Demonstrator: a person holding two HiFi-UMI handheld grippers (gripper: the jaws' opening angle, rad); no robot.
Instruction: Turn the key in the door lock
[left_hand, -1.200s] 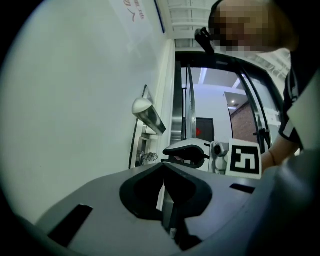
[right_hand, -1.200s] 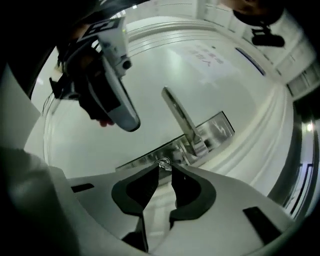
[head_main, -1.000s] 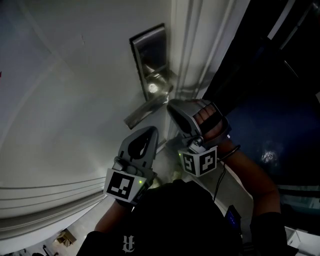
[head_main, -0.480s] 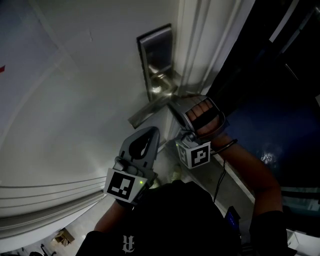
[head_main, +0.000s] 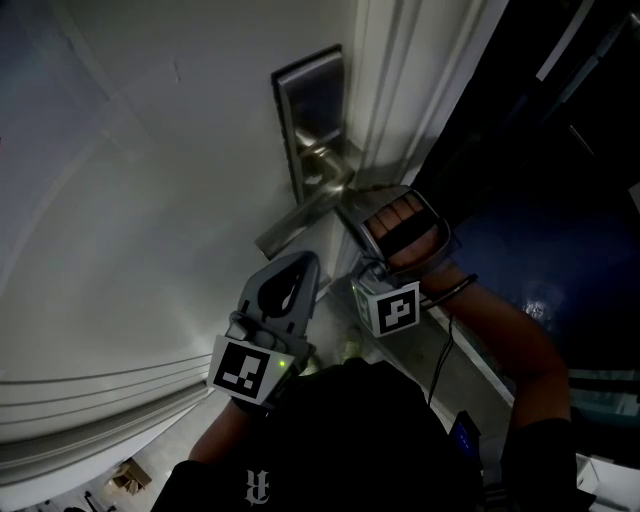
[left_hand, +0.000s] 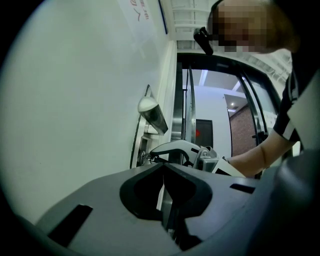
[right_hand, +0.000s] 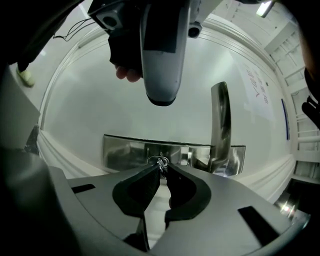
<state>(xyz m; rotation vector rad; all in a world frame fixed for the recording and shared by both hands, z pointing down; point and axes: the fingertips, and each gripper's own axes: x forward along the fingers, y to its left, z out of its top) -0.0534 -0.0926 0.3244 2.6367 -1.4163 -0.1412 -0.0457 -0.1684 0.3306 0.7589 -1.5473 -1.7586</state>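
While nipping the key (right_hand: 160, 162), seated in the door's lock plate (right_hand: 125, 150), by the tips of the right gripper (right_hand: 162, 169), could slip off if twisted off-axis. Idling with the left gripper (left_hand: 163, 167) pressed together, empty.

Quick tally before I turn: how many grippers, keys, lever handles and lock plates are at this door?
Grippers: 2, the left gripper shut and empty, the right gripper at the lock
Keys: 1, the key pinched between the right gripper's jaw tips
Lever handles: 1, the lever handle
Lock plates: 1, the lock plate
Total: 5
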